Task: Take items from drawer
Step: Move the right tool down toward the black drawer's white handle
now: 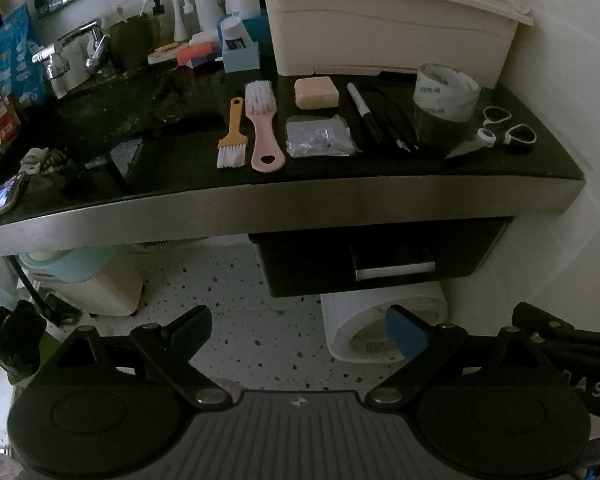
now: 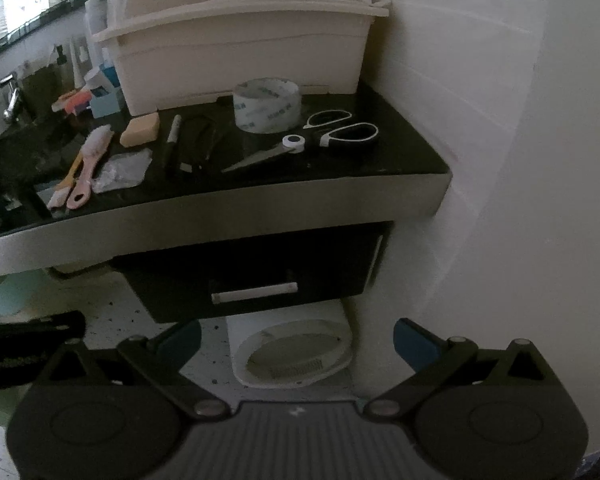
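Nearest you: your left gripper (image 1: 298,330) and right gripper (image 2: 296,340), both spread wide with nothing between the pads, hanging over speckled floor. Next: the black drawer (image 2: 256,276) under the countertop (image 1: 284,206), pushed in, white handle facing you. On top, left to right: yellow brush (image 1: 232,136), pink brush (image 1: 262,124), plastic bag (image 1: 320,136), soap bar (image 1: 316,93), marker (image 1: 364,112), tape roll (image 1: 444,92), scissors (image 1: 500,136). Farthest: cream dish rack (image 1: 384,24) against the wall
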